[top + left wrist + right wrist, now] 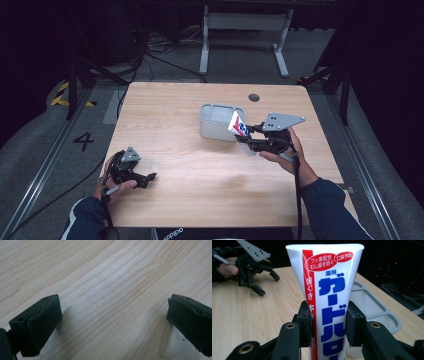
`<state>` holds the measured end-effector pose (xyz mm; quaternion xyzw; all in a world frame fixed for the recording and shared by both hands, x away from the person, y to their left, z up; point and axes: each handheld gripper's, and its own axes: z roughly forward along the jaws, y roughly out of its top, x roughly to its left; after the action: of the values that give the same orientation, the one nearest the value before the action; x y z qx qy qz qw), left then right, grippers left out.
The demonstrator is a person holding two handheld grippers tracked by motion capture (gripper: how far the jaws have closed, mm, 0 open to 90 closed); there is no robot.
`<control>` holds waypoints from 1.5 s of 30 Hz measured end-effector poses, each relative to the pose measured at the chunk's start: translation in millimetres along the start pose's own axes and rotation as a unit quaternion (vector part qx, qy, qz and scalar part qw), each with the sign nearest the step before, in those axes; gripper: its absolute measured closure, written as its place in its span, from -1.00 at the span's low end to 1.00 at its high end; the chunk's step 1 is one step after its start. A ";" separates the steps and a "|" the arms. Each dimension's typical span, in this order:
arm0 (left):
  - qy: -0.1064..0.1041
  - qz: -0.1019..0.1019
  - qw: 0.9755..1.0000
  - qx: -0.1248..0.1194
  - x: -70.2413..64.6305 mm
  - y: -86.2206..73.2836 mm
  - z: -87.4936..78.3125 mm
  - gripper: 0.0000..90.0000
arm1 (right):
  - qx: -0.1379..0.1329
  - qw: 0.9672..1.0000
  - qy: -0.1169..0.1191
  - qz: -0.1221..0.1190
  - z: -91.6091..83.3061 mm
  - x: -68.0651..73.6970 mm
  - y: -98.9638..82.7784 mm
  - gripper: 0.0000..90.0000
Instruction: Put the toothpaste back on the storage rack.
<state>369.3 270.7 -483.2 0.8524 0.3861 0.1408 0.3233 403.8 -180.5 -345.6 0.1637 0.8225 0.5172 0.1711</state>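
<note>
Pale wood table (200,170) under dark studio surroundings: a white toothpaste tube (329,297) with red and blue lettering is pinched upright between the jaws of the right gripper (328,325), just beside a grey compartmented tray (220,120). Well apart, near the table's left edge, the left gripper (113,315) is held spread over bare wood.

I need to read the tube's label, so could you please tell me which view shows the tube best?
The right gripper view: the tube stands close and upright, label facing the camera, clamped between the right gripper fingers. The high view shows it small and tilted beside the grey bin.
</note>
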 end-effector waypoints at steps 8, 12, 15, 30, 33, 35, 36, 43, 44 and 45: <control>0.000 0.000 1.000 0.000 0.0 0.0 0.0 -0.99 | -0.014 1.000 -0.007 0.002 6.8 -7.1 16.4 0.41; 0.000 0.000 1.000 0.000 0.0 0.0 0.0 -0.99 | -0.026 1.000 -0.013 0.005 13.4 -14.4 26.7 0.41; 0.000 0.000 1.000 0.000 0.0 0.0 0.0 -0.99 | -0.028 0.999 -0.016 0.007 18.0 -19.6 31.9 0.40; 0.001 0.002 1.000 -0.001 0.0 -0.1 -0.2 -0.99 | -0.037 0.998 -0.032 0.031 43.7 -43.9 42.6 0.40; 0.000 0.002 1.000 0.000 -0.1 -0.2 -0.3 -0.99 | -0.038 0.998 -0.034 0.030 46.8 -45.6 44.5 0.40; 0.000 0.002 1.000 0.000 -0.1 -0.2 -0.3 -0.99 | -0.037 0.998 -0.036 0.031 52.7 -49.4 48.2 0.39; -0.001 0.002 1.000 0.002 0.0 0.0 -0.8 -0.99 | -0.037 0.998 -0.035 0.032 54.0 -50.5 49.1 0.39; -0.002 0.002 1.000 0.002 0.0 0.0 -0.7 -0.99 | -0.041 0.998 -0.032 0.036 67.7 -59.5 53.6 0.39; -0.001 0.002 1.000 0.003 0.0 0.1 -0.9 -0.99 | -0.037 0.998 -0.030 0.038 71.0 -62.2 54.4 0.39; -0.002 0.001 1.000 0.002 -0.1 0.1 -0.7 -0.99 | -0.037 0.998 -0.031 0.039 72.7 -63.6 54.6 0.39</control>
<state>368.9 270.9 -482.7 0.8534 0.3852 0.1390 0.3223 498.1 -128.7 -318.5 0.2049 0.7903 0.5480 0.1819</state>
